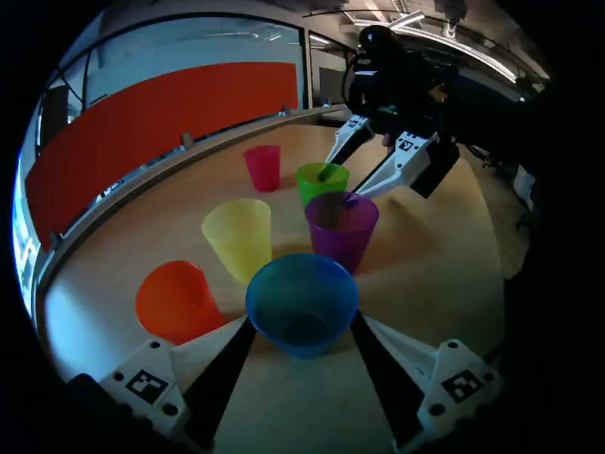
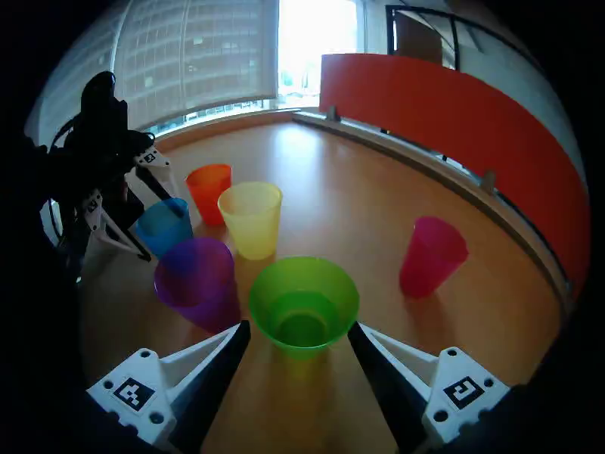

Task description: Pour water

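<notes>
The left gripper (image 1: 302, 321) is reaching forward, low and roughly level, with its two fingers (image 1: 219, 363) standing wide apart. The right gripper (image 2: 297, 327) is reaching forward in the same way, its jaws also spread wide. The two grippers are pointing toward each other from opposite sides, tips angling downward.

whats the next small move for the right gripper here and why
Probably close the right gripper on the green cup. Its jaws look open, with the cup upright on the table between them, one finger at each side near its base, and there seems to be liquid in it. It needs a firm hold before any lift or tilt.
</notes>
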Motion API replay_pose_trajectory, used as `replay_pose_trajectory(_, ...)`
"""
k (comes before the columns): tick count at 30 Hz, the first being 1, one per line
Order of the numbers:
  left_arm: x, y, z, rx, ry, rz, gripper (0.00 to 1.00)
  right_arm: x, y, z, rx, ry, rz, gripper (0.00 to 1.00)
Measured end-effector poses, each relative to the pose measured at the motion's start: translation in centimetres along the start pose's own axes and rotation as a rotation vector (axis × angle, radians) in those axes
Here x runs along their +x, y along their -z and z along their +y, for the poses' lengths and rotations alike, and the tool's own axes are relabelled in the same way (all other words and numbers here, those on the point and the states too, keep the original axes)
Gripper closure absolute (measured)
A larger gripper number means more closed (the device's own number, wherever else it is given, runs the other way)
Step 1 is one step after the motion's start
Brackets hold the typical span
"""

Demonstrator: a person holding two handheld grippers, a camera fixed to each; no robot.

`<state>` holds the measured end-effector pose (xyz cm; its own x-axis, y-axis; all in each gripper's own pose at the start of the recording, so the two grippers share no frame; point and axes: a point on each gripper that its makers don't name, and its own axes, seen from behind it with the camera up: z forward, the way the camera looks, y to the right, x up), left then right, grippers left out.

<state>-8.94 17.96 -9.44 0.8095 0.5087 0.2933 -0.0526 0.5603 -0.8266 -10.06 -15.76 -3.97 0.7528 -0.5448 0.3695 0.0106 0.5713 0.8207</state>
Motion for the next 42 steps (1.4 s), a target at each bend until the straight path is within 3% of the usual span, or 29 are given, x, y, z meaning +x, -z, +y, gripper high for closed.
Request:
replay_pose_trajectory(15, -0.9, 2.2, -0.7, 0.045, 0.018, -0.001, 0.10, -0.6, 1.9, -0.4, -0.030, -0.006, -0.001, 0.00)
replay_pose_trajectory(26, -1.7, 4.3, -1.9, 0.100, 0.022, 0.002, 0.10, -0.8, 3.8, -0.5, -0.066, -0.014, 0.000, 0.00)
replay_pose_trajectory(33, -2.1, 5.8, -3.5, 0.160, 0.022, 0.007, 0.10, -1.1, 5.2, -0.2, -0.101, -0.038, 0.001, 0.00)
replay_pose_trajectory(42, -2.5, 7.8, -6.1, 0.262, 0.063, 0.032, 0.10, -1.7, 7.3, 0.9, -0.182, -0.101, 0.022, 0.00)
